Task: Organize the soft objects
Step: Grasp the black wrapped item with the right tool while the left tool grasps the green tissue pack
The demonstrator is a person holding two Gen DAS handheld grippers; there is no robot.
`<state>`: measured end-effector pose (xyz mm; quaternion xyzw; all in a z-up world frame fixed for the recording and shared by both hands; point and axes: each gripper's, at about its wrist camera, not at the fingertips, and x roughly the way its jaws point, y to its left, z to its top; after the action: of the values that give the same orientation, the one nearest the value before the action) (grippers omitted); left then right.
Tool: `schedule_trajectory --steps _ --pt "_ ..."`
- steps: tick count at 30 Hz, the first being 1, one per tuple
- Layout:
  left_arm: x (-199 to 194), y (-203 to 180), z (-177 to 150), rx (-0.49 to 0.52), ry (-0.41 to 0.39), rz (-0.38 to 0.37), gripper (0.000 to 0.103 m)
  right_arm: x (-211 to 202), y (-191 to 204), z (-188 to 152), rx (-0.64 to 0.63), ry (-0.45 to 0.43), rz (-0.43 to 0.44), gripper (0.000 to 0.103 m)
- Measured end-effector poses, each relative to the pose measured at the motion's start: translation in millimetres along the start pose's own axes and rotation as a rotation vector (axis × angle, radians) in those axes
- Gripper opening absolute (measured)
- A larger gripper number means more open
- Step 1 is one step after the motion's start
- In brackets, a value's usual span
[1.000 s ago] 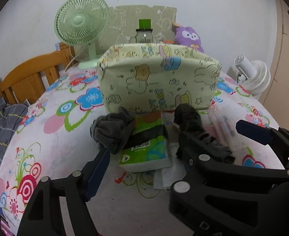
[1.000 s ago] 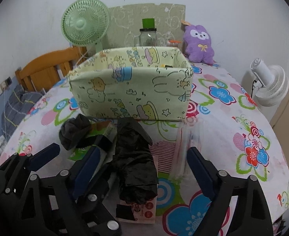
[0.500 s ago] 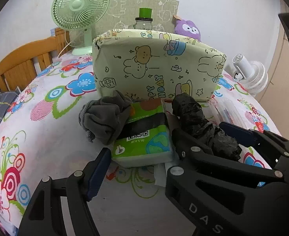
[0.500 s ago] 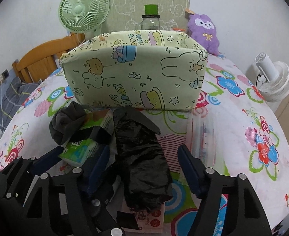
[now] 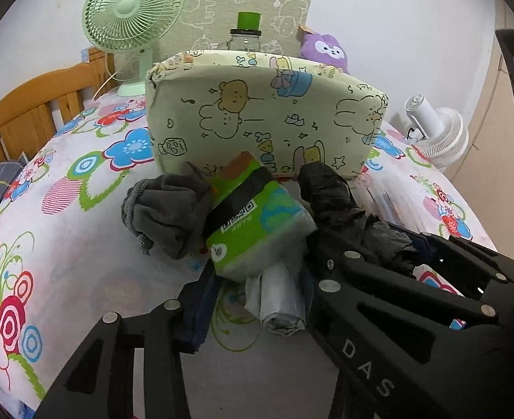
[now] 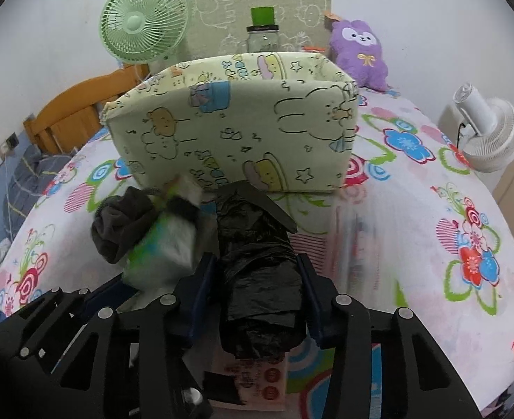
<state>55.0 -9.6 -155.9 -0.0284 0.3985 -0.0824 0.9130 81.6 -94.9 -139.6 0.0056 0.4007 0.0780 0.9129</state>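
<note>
Left gripper (image 5: 257, 279) jaws closing on green tissue pack (image 5: 253, 223), tilted up at 12 o'clock. Right gripper (image 6: 257, 296) jaws closing around black plastic bag roll (image 6: 260, 279); fabric bin (image 6: 232, 129) beyond at 12 o'clock.

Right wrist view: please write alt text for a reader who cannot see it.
The right gripper is closing around a roll of black plastic bags on a flowered tablecloth. Behind it stands a cartoon-print fabric box; to its left are a tissue pack and a grey sock.
</note>
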Motion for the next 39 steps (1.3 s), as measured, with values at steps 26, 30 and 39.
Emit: schedule_trajectory --steps 26,30,39 --pt "16.5 -8.6 18.6 -0.037 0.024 0.07 0.065 -7.2 -21.7 11.9 0.042 -0.027 0.003 0.048" --pt "17.4 -7.8 18.9 -0.033 0.023 0.075 0.058 -4.6 -23.0 12.5 0.046 -0.022 0.007 0.048" --pt "9.8 -11.5 18.1 -0.017 -0.006 0.074 0.055 -7.7 -24.8 11.5 0.053 -0.023 0.016 0.048"
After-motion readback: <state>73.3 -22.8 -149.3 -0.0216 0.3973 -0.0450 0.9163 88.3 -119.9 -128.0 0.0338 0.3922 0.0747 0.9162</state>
